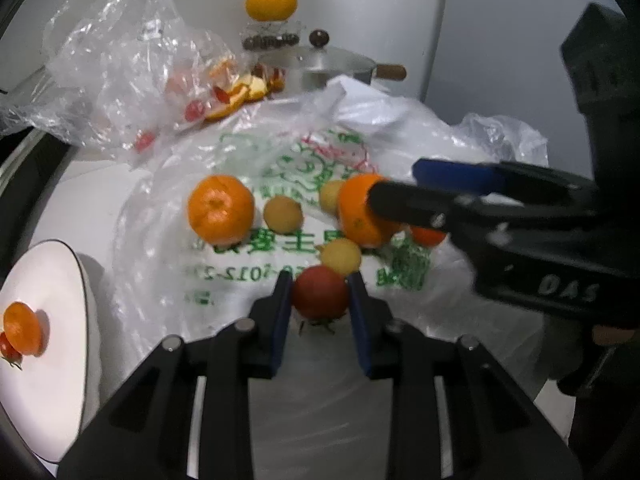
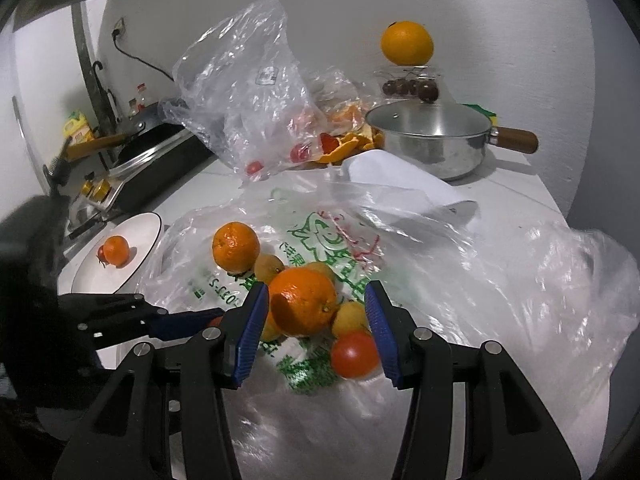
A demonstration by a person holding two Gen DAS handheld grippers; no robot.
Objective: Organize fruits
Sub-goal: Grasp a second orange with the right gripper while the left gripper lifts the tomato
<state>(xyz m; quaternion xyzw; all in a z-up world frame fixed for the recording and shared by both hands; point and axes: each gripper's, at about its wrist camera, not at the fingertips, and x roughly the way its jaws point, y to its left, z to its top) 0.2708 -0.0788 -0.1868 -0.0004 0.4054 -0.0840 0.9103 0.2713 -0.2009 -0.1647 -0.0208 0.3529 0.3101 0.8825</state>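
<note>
- Plate (image 1: 60, 280): white, dark rim, on the bench left of the printed bag; it carries one mandarin (image 1: 22, 327) with a small red tomato (image 1: 9, 347) touching it.
- Clear bag (image 1: 120, 52): crumpled, behind the printed bag to the left, with small red fruits inside and orange peel (image 1: 244, 92) at its right edge.
- Printed bag (image 1: 248, 168): white plastic with green lettering, spread flat on the bench, the loose fruit lying on it.
- Large mandarin (image 1: 221, 214): on the printed bag, left part; a yellow fruit (image 1: 283, 214) just to its right.
- Left tongs (image 1: 320, 292): closed on a red tomato (image 1: 320, 296) at the near edge of the printed bag, both blue pads against its sides; a second yellow fruit (image 1: 341, 256) sits just behind the tomato.
- Right tongs (image 2: 316, 312): partly open around a second mandarin (image 2: 303, 306) near the middle of the printed bag; whether the pads press on it I cannot tell.
- Another red tomato (image 2: 355, 354): on the printed bag, just inside the right finger of the right tongs.
- Pot (image 2: 432, 136): steel, wooden handle, behind the printed bag to the right.
- Jar (image 2: 412, 84): behind the pot, dark round fruits inside, an orange (image 2: 407, 43) resting on top.
</note>
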